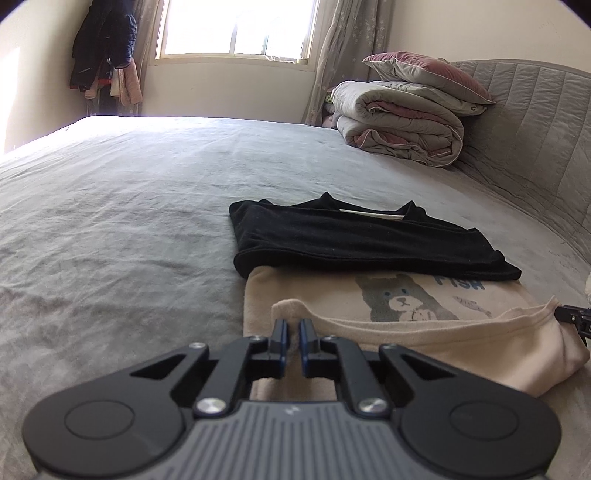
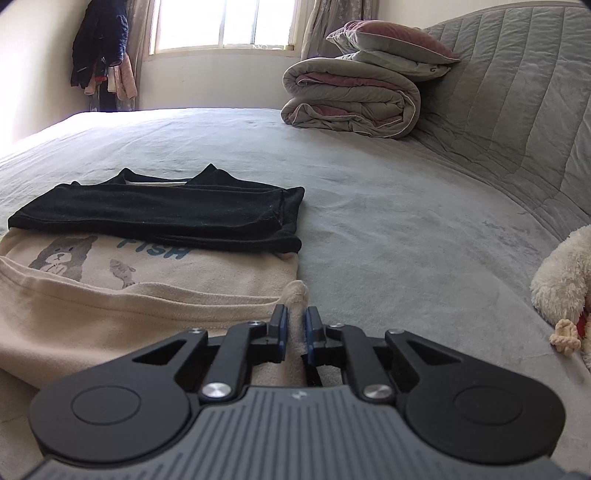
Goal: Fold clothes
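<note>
A: Where is the cream shirt [image 1: 424,339] found?

B: It is spread on the grey bed [image 1: 129,221], just below the folded black garment [image 1: 351,240], which overlaps its far edge; its near hem is lifted at both corners.

A: And the grippers?

B: The left gripper [image 1: 291,326] is clamped on one corner; the right gripper [image 2: 295,314] is clamped on the other.

Daylight enters through the bright blown-out window [image 1: 236,29] at the far wall, overexposing the far edge of the grey bedsheet [image 1: 110,184]. The foreground is dimmer, with soft shadows. Both views are sharp, with strong fisheye curvature and dark vignetting at the corners.
</note>
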Available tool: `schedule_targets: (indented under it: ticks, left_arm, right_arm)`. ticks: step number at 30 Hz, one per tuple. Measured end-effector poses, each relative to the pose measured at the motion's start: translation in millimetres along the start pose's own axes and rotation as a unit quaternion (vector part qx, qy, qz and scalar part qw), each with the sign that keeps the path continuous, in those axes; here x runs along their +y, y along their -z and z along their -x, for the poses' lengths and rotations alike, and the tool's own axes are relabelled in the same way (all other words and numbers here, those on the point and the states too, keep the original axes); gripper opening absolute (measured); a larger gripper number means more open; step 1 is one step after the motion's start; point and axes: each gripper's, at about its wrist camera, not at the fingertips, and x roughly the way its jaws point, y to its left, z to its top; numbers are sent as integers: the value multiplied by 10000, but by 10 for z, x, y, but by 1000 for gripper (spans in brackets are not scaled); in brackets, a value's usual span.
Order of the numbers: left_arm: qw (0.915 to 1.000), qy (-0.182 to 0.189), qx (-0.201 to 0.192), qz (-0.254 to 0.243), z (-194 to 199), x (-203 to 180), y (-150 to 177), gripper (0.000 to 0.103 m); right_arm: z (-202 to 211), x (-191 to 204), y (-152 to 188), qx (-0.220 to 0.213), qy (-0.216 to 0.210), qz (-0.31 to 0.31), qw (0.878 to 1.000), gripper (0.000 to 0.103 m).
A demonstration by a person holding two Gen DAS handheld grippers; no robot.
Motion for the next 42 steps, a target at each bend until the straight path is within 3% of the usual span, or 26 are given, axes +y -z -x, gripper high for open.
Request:
schedule_targets:
  ticks: [8,13,15,17,20,24,25,26,27,33,39,42]
  left_arm:
    - [9992,-34,-353,160,87,11,-2,6]
    - [9998,-85,-120,165,-7,-13,0,6]
    - [9997,-100,-35,218,-50,4,8,7]
    - [9993,-89,38,349,-91,38,19,7]
    - [9986,-64,103,523,-131,78,25,7]
    - [9977,-50,155,655,-165,102,33,7]
    - [9979,-63,142,622,-163,91,37,7]
    - [9982,-79,119,576,-158,78,43,7]
    - [9985,-111,74,529,-146,65,50,7]
    - [9970,-399,-479,461,34,-13,114,5]
    - [9911,-619,-1098,427,161,-58,23,5]
    - [9874,-768,-1324,390,159,-37,-69,5]
  right_arm:
    - [66,-58,-9,-357,395,-98,9985,3]
    - [45,-113,-37,-71,57,-377,9992,3]
    - [51,-143,-44,23,-65,-553,9984,17]
    - [54,-173,-61,25,-153,-651,9978,20]
    - [49,-202,-70,-50,-313,-803,9963,47]
    - [-25,-127,-76,-5,-543,-697,9961,47]
    - [-56,-86,-70,42,-509,-567,9971,46]
    - [-93,-39,-54,81,-457,-410,9981,33]
    - [-100,-7,-30,46,-367,-288,9989,7]
    - [75,144,60,-595,244,287,9975,5]
    - [264,279,-3,-1595,776,933,9797,5]
    - [236,272,-84,-1801,930,993,9742,5]
